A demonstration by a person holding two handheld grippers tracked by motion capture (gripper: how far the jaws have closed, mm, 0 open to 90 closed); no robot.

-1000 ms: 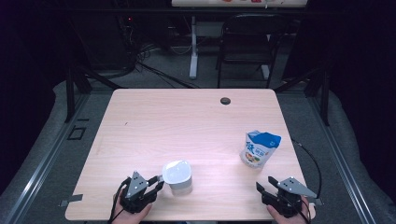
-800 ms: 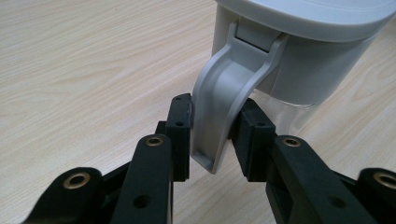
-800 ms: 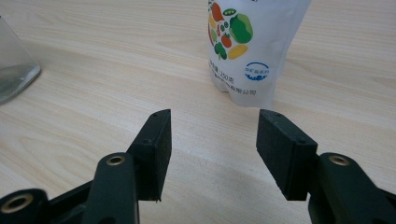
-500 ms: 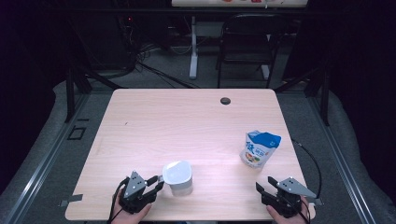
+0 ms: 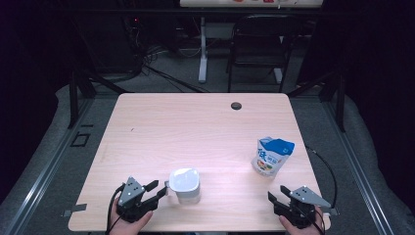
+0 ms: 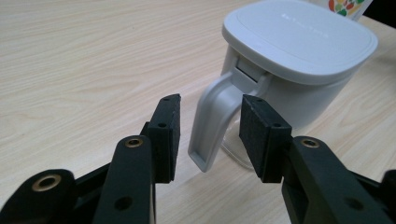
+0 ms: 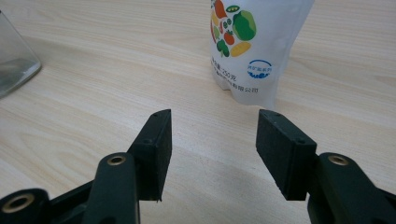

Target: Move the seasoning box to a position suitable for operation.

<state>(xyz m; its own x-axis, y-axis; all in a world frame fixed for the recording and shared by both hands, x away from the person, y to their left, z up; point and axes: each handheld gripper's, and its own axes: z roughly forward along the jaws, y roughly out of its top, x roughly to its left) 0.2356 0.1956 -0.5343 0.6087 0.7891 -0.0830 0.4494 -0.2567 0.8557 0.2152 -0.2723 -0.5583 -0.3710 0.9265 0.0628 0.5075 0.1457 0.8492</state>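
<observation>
Left gripper (image 6: pixel 208 133): jaws standing parted, having just been opening, straddling the grey handle (image 6: pixel 212 123) of the lidded container (image 5: pixel 185 185) with a gap on each side, pads pressing on nothing. Right gripper (image 7: pixel 212 149): jaws standing released and wide, grasping nothing, bare wood lying between them, pointing toward 12 o'clock at the pouch (image 7: pixel 254 49).

Sitting in the high view at about 7 o'clock on the counter (image 5: pixel 195 132), the left gripper (image 5: pixel 152 192) staying close to the near edge; sitting at about 5 o'clock, the right gripper (image 5: pixel 280 201) lying right at the near right corner. Container standing just to the 3 o'clock side of the left gripper, near the front edge. Pouch (image 5: pixel 272 155) standing upright at about 4 o'clock, near the right edge, well apart from the container. Leaving wide open wood across the middle and toward 12 o'clock, broken by a single dark grommet hole (image 5: pixel 236 105) near the far edge.

Counting: two grippers, one container, one pouch, one chair (image 5: pixel 257 44) on the floor beyond the counter.

Container: squarish with rounded corners, pale grey flat lid hinged above a looping handle, lower wall looking clear.
</observation>
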